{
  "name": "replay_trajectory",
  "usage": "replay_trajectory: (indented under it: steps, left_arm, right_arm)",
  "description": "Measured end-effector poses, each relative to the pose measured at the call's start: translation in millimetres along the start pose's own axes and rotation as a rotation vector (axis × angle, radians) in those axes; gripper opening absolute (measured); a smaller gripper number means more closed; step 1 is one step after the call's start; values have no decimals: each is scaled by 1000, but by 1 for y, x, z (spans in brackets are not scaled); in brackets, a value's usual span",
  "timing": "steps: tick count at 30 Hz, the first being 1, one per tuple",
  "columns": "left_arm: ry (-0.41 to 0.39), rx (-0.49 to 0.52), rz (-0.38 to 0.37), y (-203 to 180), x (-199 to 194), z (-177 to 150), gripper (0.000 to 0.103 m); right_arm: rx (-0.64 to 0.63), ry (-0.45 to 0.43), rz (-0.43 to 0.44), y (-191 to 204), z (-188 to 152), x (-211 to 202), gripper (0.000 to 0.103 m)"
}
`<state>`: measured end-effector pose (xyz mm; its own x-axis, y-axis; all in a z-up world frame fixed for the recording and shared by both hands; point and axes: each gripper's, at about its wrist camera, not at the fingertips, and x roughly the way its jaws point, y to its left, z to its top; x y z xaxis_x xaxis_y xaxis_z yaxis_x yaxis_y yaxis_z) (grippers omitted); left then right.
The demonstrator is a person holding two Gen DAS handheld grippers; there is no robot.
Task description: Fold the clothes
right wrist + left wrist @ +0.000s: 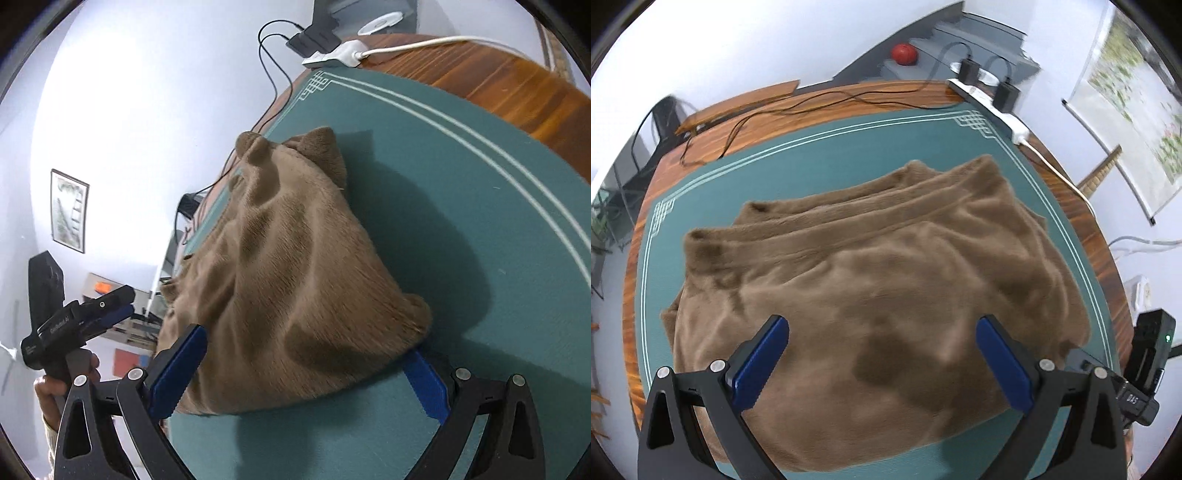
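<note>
The brown plush garment (879, 280) lay folded in several layers on the teal mat (820, 147), its ribbed band edges stacked toward the far side, its nap rumpled and shaded in patches, one near corner bulging outward in the right wrist view.

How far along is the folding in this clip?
Mostly done, it seems: the brown fleece garment lies on the green mat in stacked layers, a compact bundle. In hand: nothing gripped. The left claw hovers open above it; the right claw is open, straddling the bundle's near edge. Left: perhaps a final fold or smoothing; I can't tell which.
</note>
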<state>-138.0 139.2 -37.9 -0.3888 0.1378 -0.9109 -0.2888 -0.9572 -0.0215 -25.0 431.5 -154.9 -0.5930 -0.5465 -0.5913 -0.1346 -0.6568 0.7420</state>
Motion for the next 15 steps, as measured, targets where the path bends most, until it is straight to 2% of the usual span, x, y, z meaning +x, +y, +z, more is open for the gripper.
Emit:
replay_trajectory:
  steps: [5,9,15]
  left_arm:
    - [33,42,-28,-42,12,25,102]
    - [97,82,-73,-83,35,46,102]
    - [198,102,-105,-135,75,74,102]
  right_arm:
    - [-43,37,74,11,-1,15,102]
    - [-86,27,70,16,-6,16,102]
    - [-88,23,118,13,-5,15,102]
